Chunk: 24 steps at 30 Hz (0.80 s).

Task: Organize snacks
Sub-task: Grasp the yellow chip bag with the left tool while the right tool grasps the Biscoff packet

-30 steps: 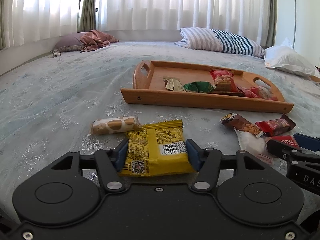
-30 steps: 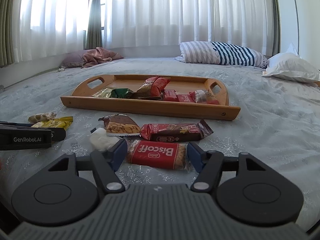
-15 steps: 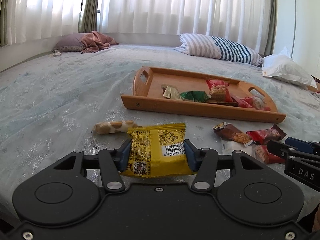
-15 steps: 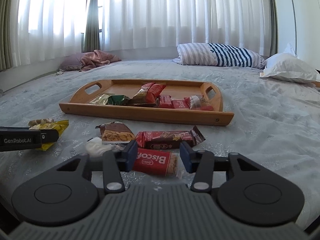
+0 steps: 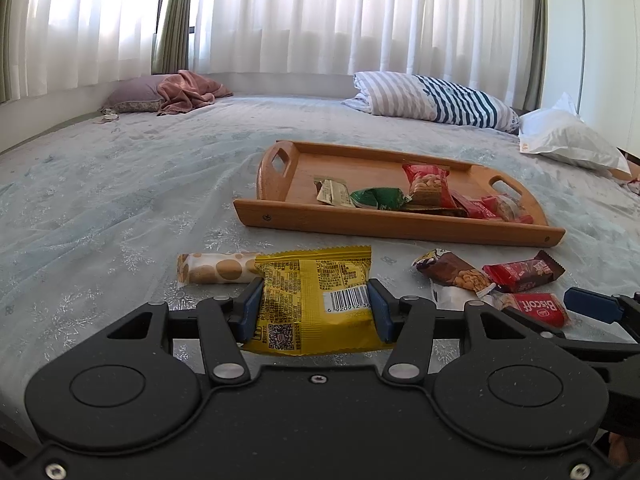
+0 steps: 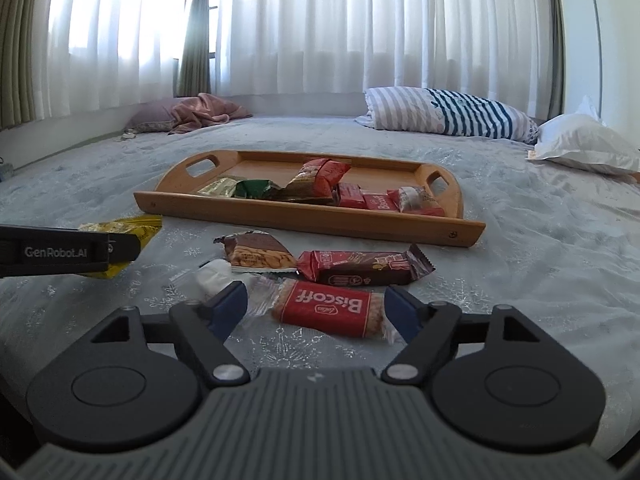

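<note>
The right gripper (image 6: 314, 308) has spread wide again around the red Biscoff packet (image 6: 328, 307), just before the wooden tray (image 6: 304, 216). The left gripper (image 5: 314, 312) stays clamped on the yellow crinkly pouch (image 5: 314, 300), ready for that tray.

My yellow snack packet (image 5: 314, 300) sits pinched, seemingly lifted off the bedspread (image 5: 120, 208); the red Biscoff pack (image 6: 328, 307) lies flat near the wooden tray's (image 6: 304, 220) front edge.

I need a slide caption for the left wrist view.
Left hand-held gripper shut on yellow snack packet, wooden tray ahead.
</note>
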Each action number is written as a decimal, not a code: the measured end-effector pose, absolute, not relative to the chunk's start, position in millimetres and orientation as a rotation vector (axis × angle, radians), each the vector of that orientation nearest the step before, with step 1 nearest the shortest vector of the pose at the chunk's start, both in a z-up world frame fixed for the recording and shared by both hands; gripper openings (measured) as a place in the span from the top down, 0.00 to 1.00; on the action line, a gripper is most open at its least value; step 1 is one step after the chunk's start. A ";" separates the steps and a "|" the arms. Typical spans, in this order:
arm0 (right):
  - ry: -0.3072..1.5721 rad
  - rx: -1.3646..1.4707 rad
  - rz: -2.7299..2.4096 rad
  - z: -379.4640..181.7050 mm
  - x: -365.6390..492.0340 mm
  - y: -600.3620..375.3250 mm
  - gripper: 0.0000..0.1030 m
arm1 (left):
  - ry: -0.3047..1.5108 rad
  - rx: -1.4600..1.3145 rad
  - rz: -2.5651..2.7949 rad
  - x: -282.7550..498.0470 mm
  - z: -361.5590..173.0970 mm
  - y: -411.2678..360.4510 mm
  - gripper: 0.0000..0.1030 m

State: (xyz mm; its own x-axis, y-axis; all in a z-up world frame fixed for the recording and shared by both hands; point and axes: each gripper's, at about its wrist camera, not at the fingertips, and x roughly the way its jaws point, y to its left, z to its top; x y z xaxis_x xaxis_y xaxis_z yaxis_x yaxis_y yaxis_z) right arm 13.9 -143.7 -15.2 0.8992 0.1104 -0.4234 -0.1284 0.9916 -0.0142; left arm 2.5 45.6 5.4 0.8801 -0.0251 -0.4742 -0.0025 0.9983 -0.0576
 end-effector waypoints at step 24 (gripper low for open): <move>0.501 -0.065 0.097 -10.3 31.5 -139.6 0.38 | 0.464 -0.045 -0.024 9.3 13.0 43.2 0.50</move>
